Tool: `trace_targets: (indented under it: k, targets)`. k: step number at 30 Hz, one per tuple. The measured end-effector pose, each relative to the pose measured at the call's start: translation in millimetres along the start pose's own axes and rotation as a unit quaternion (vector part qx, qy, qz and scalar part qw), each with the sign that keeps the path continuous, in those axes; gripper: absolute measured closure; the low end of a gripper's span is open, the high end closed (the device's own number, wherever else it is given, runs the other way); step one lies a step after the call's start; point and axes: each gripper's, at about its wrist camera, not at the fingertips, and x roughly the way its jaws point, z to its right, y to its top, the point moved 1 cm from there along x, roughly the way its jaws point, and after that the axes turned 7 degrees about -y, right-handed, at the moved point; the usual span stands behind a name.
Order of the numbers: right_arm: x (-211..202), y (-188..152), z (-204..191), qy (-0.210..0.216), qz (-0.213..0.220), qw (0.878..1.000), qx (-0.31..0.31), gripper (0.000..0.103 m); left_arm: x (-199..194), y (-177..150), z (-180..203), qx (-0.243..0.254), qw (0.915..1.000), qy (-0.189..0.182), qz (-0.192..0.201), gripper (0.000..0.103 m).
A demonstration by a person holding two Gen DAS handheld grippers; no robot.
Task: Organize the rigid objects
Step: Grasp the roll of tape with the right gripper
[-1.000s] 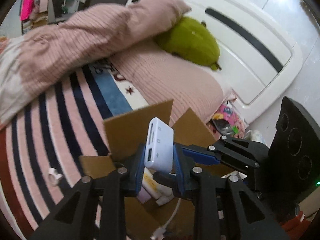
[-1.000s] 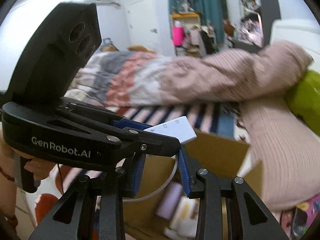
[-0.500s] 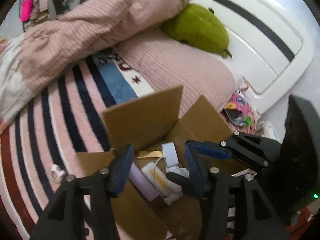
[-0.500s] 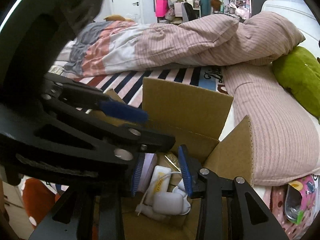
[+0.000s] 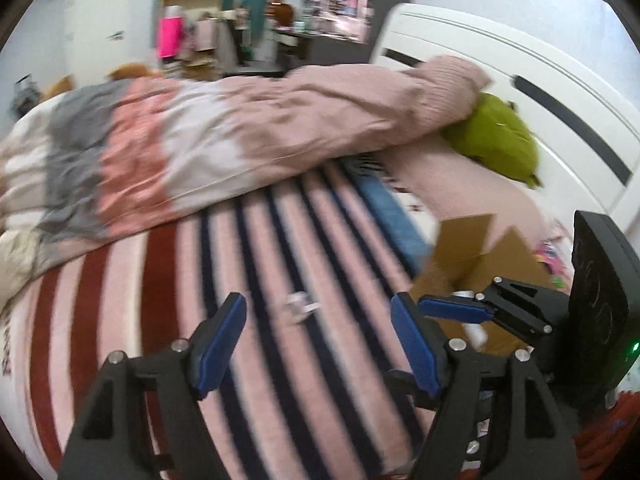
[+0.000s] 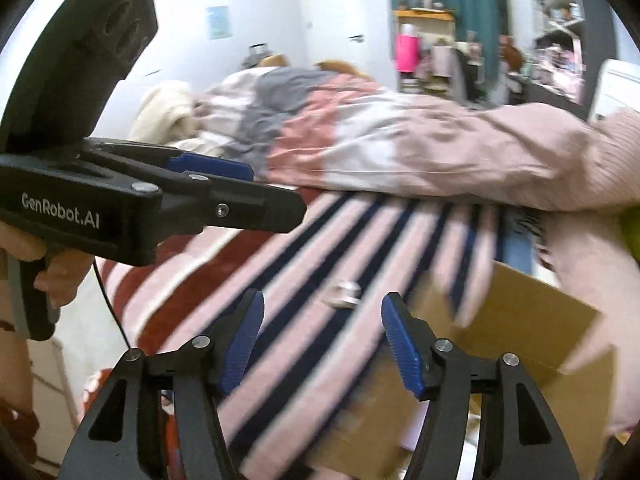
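Observation:
A small white object (image 5: 300, 307) lies on the striped bed sheet (image 5: 256, 264); it also shows in the right wrist view (image 6: 343, 294), blurred. My left gripper (image 5: 318, 328) is open and empty, just short of the object. My right gripper (image 6: 322, 330) is open and empty, also facing it. An open cardboard box (image 5: 476, 256) stands to the right; in the right wrist view the box (image 6: 520, 320) is at the lower right. The right gripper shows beside the box in the left wrist view (image 5: 460, 308). The left gripper's body crosses the right wrist view (image 6: 160, 200).
A rumpled pink, white and grey duvet (image 5: 200, 140) lies across the bed behind the stripes. A green plush (image 5: 492, 140) rests by the white headboard (image 5: 540, 80). Cluttered shelves (image 5: 200, 28) stand far back.
My left gripper let the white adapter go into the box. Both grippers opened wide and swung left, away from the box, toward the small white object on the sheet.

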Motion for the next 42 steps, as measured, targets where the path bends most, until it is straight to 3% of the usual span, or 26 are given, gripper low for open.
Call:
trace_targets:
  k: [7, 9, 15, 23, 24, 26, 33, 42]
  targets:
    - [80.9, -10.1, -44.0, 0.020, -0.061, 0.998, -0.008, 0.044, 2.0, -60.4, -77.2, -0.059, 0.9980, 0.024, -0.006, 0.031]
    - [103.8, -17.8, -44.4, 0.004, -0.073, 0.997, -0.002, 0.044, 6.2, -74.0, -91.3, -0.071, 0.9972, 0.024, -0.010, 0.031]
    - [166.5, -40.3, -9.2, -0.098, -0.080, 0.992, 0.023, 0.044, 17.4, -102.8, -115.7, -0.099, 0.9947, 0.017, -0.022, 0.031]
    - [210.0, -42.1, 9.7, -0.112, -0.080, 0.990, 0.022, 0.046, 20.9, -116.5, -132.5, -0.117, 0.9926, 0.016, -0.028, 0.031]
    - [210.3, -41.5, 8.3, -0.114, -0.077, 0.990, 0.021, 0.057, 20.7, -116.8, -132.4, -0.117, 0.9926, 0.016, -0.028, 0.031]
    - [208.4, -40.1, 4.9, -0.112, -0.074, 0.991, 0.013, 0.067, 20.5, -115.6, -130.4, -0.118, 0.9925, 0.012, -0.028, 0.031]
    - [180.4, -38.2, -13.1, -0.078, -0.054, 0.995, -0.018, 0.067, 19.7, -104.0, -110.1, -0.104, 0.9942, -0.007, -0.026, 0.031]
    - [77.4, -22.7, -50.2, 0.028, 0.004, 0.998, -0.052, 0.067, 22.8, -68.1, -43.2, -0.067, 0.9929, -0.098, -0.015, 0.032]
